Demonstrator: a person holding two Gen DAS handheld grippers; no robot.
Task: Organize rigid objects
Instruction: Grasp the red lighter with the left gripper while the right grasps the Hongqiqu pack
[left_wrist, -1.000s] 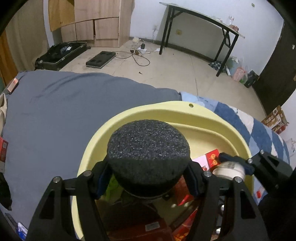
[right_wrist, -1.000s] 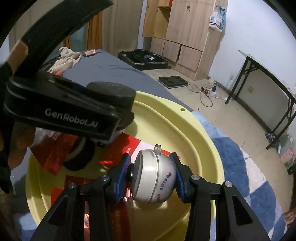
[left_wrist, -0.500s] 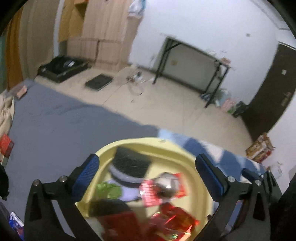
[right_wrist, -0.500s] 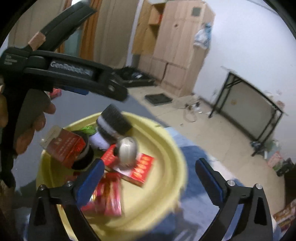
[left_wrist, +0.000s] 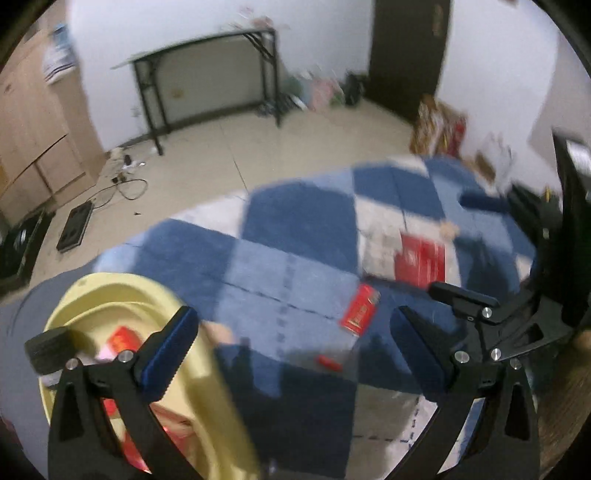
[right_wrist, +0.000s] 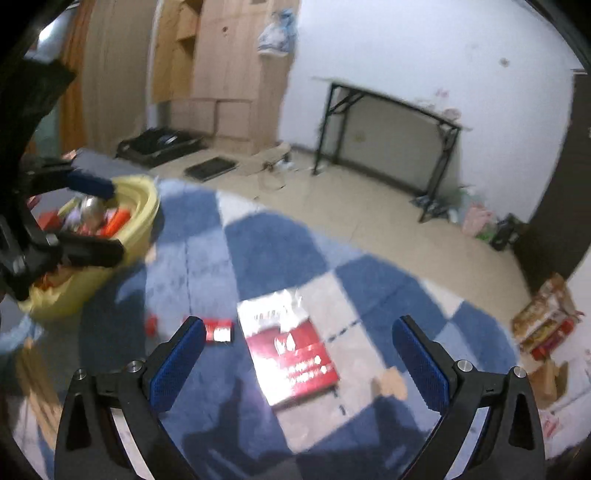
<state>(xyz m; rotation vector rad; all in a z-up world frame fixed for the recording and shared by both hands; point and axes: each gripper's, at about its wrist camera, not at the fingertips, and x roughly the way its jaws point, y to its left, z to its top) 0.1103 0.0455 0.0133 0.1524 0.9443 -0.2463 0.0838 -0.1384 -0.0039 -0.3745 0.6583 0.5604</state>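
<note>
Both grippers gaping empty, L (left_wrist: 291, 347) hanging by yellow basin (left_wrist: 110, 291), R (right_wrist: 297, 354) hovering over red box (right_wrist: 295, 354) on blue-checked blanket (right_wrist: 288, 247).

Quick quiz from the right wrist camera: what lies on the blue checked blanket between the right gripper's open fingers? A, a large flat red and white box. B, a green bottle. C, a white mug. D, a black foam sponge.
A: the large flat red and white box lies on the blue checked blanket, framed by the open, empty right gripper.
</note>
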